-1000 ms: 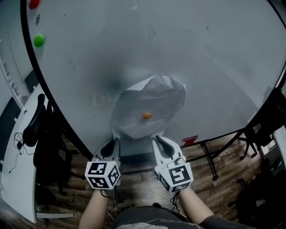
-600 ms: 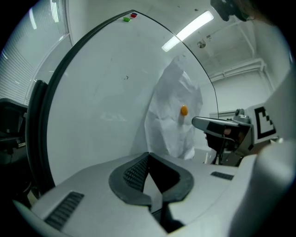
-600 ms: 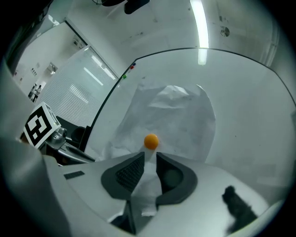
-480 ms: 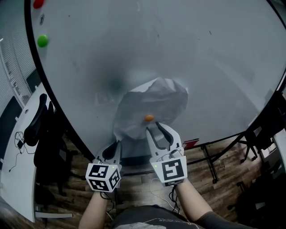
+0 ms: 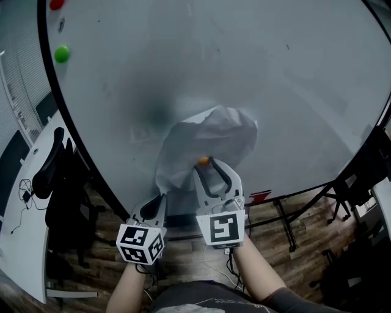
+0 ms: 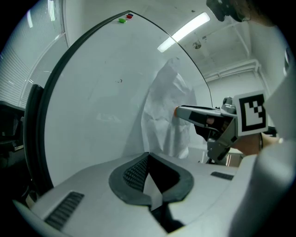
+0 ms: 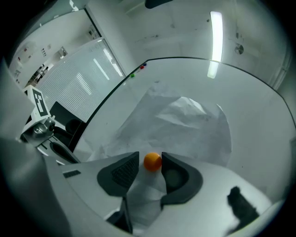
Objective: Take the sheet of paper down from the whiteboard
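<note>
A crumpled white sheet of paper (image 5: 211, 140) hangs on the whiteboard (image 5: 244, 73), pinned by a small orange magnet (image 5: 203, 161). My left gripper (image 5: 160, 197) is shut on the sheet's lower left corner, and a sliver of paper (image 6: 152, 187) shows between its closed pads. My right gripper (image 5: 208, 165) is up at the magnet. Its jaws are opening, and the orange magnet (image 7: 152, 161) sits between the tips with a small gap on the left side. From the left gripper view the right gripper (image 6: 203, 118) reaches across the paper (image 6: 169, 115).
A green magnet (image 5: 62, 54) and a red magnet (image 5: 56, 3) sit on the board's upper left. An office chair (image 5: 52, 174) and a white desk (image 5: 24, 208) stand at the left. The board's stand legs (image 5: 287, 214) are at the lower right, over wooden floor.
My right gripper let go of the sheet's lower edge, rose to the orange magnet, rolled and opened around it. The left gripper stayed shut on the corner.
</note>
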{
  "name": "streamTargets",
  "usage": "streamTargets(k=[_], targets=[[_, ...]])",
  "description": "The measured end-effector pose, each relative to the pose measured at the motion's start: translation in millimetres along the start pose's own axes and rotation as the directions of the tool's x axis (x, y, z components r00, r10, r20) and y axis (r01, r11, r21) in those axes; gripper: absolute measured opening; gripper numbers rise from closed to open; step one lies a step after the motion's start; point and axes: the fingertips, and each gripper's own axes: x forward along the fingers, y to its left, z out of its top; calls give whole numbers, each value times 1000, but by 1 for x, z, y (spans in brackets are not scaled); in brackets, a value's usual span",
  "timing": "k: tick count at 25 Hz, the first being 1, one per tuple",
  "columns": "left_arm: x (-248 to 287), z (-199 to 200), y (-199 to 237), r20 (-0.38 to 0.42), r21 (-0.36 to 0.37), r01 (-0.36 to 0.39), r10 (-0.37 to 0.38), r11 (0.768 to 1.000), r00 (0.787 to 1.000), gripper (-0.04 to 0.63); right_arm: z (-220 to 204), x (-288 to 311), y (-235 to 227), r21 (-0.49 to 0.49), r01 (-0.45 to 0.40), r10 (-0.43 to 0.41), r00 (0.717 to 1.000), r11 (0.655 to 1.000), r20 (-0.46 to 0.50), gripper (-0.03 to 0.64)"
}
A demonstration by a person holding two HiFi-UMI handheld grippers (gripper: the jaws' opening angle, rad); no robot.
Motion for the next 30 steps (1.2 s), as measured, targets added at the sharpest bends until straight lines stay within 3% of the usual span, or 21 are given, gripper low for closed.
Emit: streamTargets(k=[4,10,30], targets=[[-2,0,-1,3,-4,6,-6,1000,1000,14,-5,2,-3,-123,89,-95,995,988,-43,138],[-5,0,1,3,-4,16,-16,1000,1000,14,-7,5,-4,-161,146,-158,986,976,-59,134],[-11,-2,-5,10,0,-49,49,999,999,14,-26,-24,-4,-92,60,-67,995,994,-72,127]])
